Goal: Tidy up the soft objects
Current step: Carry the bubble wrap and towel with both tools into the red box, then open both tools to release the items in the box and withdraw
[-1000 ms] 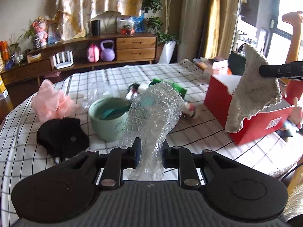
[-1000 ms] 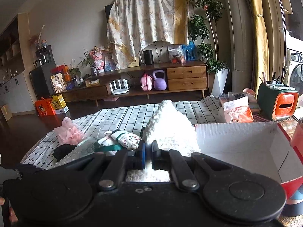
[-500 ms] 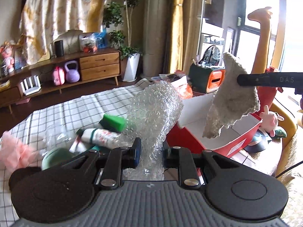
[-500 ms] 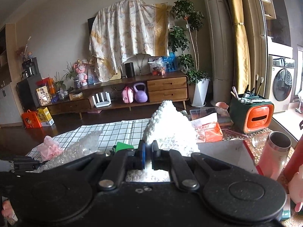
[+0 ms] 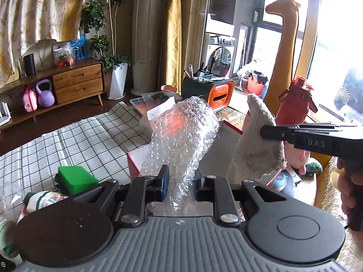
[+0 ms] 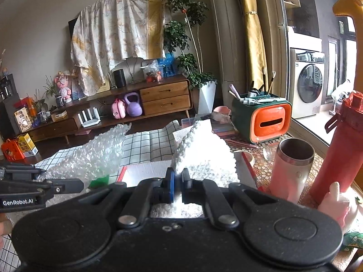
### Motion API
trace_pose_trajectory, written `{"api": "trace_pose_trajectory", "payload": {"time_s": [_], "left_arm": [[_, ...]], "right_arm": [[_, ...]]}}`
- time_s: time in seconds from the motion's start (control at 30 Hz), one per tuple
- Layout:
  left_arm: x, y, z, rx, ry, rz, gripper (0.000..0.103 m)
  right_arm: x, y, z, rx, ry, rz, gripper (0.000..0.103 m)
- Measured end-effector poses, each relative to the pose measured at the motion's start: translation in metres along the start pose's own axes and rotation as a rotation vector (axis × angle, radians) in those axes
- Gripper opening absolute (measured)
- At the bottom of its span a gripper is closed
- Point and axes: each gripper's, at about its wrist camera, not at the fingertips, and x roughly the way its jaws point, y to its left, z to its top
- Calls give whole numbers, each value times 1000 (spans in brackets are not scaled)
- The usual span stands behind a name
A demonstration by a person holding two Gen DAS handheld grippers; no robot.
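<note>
My left gripper [image 5: 181, 181] is shut on a crumpled roll of clear bubble wrap [image 5: 183, 136], which stands up from between its fingers. My right gripper [image 6: 178, 179] is shut on a white fuzzy cloth [image 6: 204, 156] that rises in a peak. Both loads hang over the red box with a white inside [image 6: 145, 172]. In the left wrist view the right gripper [image 5: 267, 132] comes in from the right, and the cloth [image 5: 256, 145] droops from its tip. In the right wrist view the left gripper [image 6: 74, 184] and its bubble wrap [image 6: 99, 156] sit at the left.
A green block [image 5: 74, 179] and a printed tube lie on the checked tablecloth [image 5: 79, 140] left of the box. Right of the box stand a steel cup [image 6: 292, 165], a red bottle [image 6: 335, 154], a pink plush [image 6: 335, 206] and a green-orange organizer [image 6: 263, 117].
Both grippers have swung right with their loads, away from the cup and pink puff on the table. They are now over the red box, with the window side in view.
</note>
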Motion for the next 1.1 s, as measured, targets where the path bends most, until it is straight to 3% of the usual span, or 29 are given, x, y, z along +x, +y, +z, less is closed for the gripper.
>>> {"api": "trace_pose_trajectory", "payload": {"time_s": [0.27,0.73,1.1], "left_arm": [[51,-18,24,-65,31,-92,21],[156,-17,9,-114,258,-66,21],[204,-24,-1,-117,456,-61,21]], "right_arm": [[17,-25,-10,18,37,-17,5],[80,-51,-39,43,215,3,5],[102,-47,-54,7,302,41,6]]}}
